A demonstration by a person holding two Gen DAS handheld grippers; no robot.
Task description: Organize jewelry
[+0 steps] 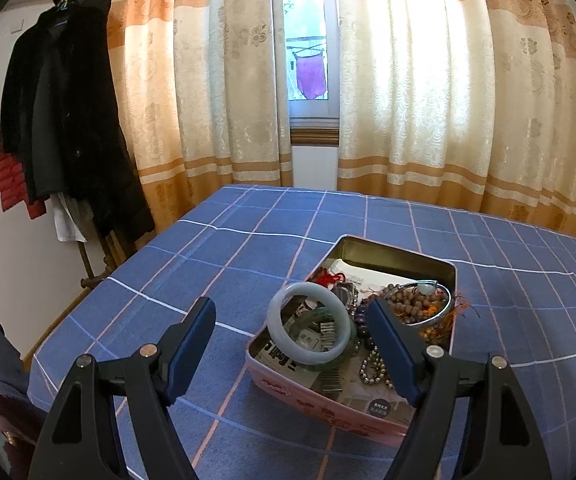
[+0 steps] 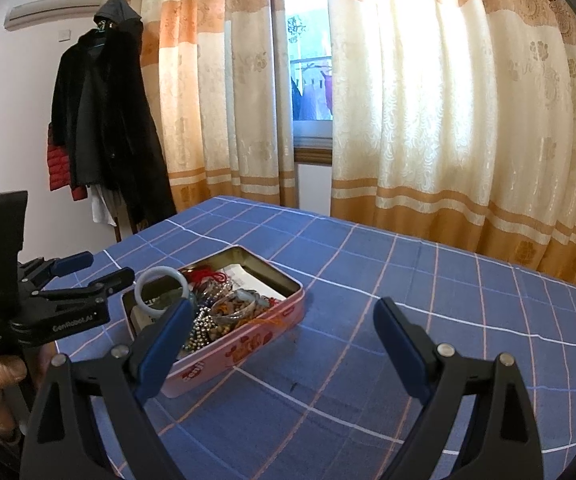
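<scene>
On the blue checked tablecloth point(image 1: 248, 248), the pink rectangular metal tin point(image 2: 248, 344) brims with tangled jewelry. Left gripper point(image 1: 291, 340) and right gripper point(image 2: 284, 340) both hover spread wide, empty. The pale jade bangle point(image 1: 307, 322) perches upright; a clumsy nudge could roll it out.

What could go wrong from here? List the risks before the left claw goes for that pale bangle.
1. The pale jade bangle leans tilted on the pile inside the pink tin; the open left claw could knock it over or out.
2. The bead strands look tangled, so lifting one piece may drag others.
3. The light tin might slide on the blue checked cloth.
</scene>
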